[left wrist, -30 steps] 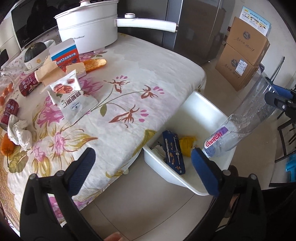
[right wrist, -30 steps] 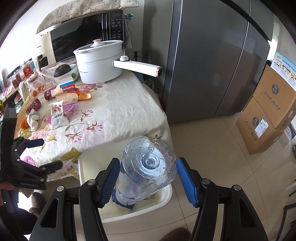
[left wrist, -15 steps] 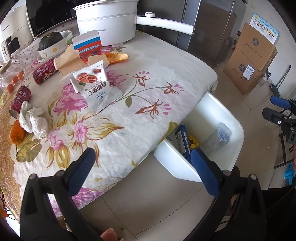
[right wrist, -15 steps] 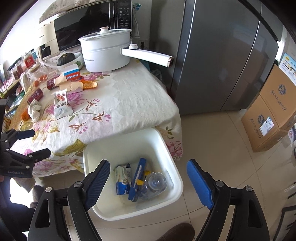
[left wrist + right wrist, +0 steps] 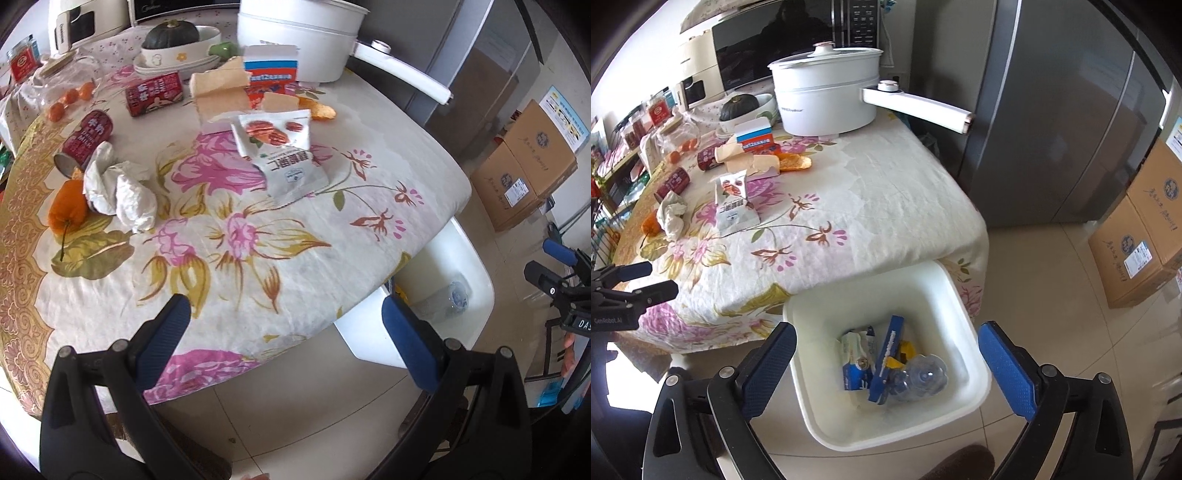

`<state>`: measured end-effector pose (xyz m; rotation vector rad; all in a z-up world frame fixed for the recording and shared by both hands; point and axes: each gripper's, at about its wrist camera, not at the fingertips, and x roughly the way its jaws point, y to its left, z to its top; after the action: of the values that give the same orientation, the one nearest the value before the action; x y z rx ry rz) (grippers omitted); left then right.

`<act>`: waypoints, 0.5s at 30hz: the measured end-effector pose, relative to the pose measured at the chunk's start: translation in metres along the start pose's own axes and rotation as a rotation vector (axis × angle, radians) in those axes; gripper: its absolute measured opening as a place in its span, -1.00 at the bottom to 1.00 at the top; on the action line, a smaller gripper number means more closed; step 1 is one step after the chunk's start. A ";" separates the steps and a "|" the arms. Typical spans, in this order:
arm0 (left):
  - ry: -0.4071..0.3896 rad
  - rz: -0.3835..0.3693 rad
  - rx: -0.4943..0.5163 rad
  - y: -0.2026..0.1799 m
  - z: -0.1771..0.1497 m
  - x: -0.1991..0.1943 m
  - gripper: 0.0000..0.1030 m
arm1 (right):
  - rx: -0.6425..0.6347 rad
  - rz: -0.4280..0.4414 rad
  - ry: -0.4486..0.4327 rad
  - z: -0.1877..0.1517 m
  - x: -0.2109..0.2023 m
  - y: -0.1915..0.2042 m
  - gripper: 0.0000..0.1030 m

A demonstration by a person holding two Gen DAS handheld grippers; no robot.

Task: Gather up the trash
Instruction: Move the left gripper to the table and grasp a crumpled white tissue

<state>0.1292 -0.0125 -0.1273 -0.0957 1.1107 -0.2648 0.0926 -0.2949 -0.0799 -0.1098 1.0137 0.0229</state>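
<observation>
Right wrist: floral-clothed table [image 5: 886, 192], tiled floor [image 5: 1052, 295], perhaps kitchen.

1. The left wrist view looks steeply down and forward from just off the near edge of the floral-clothed table [image 5: 258, 206], close to the cloth, its two blue-padded fingers [image 5: 166, 332] framing the bottom.
2. The right wrist view looks steeply down from above the white plastic bin [image 5: 979, 384] on the floor at the table's corner, facing across the table [image 5: 886, 192] toward the white lidded electric pot [image 5: 827, 99].
3. Both views share the tabletop, the pot [image 5: 299, 40] and the bin [image 5: 476, 302], which sits at the right of the table in the left view.
</observation>
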 end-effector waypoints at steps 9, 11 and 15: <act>-0.061 0.080 -0.143 0.070 0.003 -0.008 0.99 | -0.023 0.057 0.009 0.023 0.016 0.048 0.95; -0.096 0.069 -0.161 0.083 0.006 -0.006 0.99 | -0.033 0.067 0.015 0.029 0.023 0.059 0.95; -0.097 0.061 -0.182 0.102 0.015 0.007 0.99 | -0.050 0.077 0.026 0.039 0.036 0.076 0.95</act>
<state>0.1619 0.0832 -0.1485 -0.2336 1.0376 -0.1025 0.1395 -0.2169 -0.0963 -0.1169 1.0437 0.1177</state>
